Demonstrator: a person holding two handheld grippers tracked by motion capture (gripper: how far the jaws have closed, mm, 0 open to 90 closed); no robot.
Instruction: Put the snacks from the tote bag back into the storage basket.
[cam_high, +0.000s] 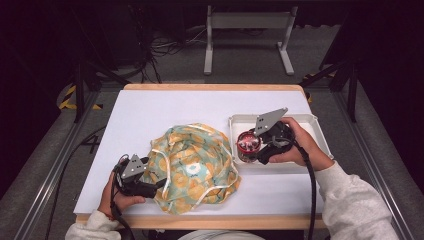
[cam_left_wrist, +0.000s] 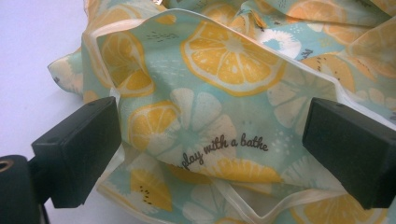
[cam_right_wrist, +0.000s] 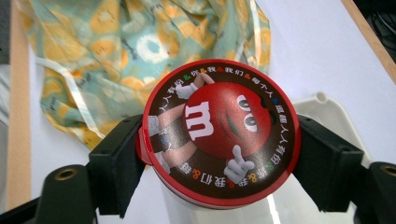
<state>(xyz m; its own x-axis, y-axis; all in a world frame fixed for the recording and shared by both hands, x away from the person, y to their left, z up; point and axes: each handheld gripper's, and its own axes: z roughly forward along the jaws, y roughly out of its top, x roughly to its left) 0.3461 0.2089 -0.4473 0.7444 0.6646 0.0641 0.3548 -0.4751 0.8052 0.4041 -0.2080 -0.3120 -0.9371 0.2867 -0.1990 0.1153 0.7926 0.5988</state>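
A crumpled cloth bag (cam_high: 195, 167) printed with lemon slices on pale green lies in the middle of the white table top. My left gripper (cam_high: 158, 183) is at the bag's lower left edge. Its jaws stand wide apart and open, with a fold of the printed cloth (cam_left_wrist: 219, 93) between them, unpinched. In the right gripper view my right gripper (cam_right_wrist: 219, 161) is shut on a round red candy tin (cam_right_wrist: 219, 135), one jaw pressed on each side. From above, the tin (cam_high: 248, 143) hangs over the left part of a white tray (cam_high: 311, 120).
The tray's wall (cam_right_wrist: 327, 109) lies just behind the tin, and the bag (cam_right_wrist: 140, 51) lies beyond it. The wooden table edge (cam_high: 210, 87) frames the white top. Bare white surface (cam_high: 150, 110) stretches behind the bag. A metal stand (cam_high: 247, 22) is on the floor beyond.
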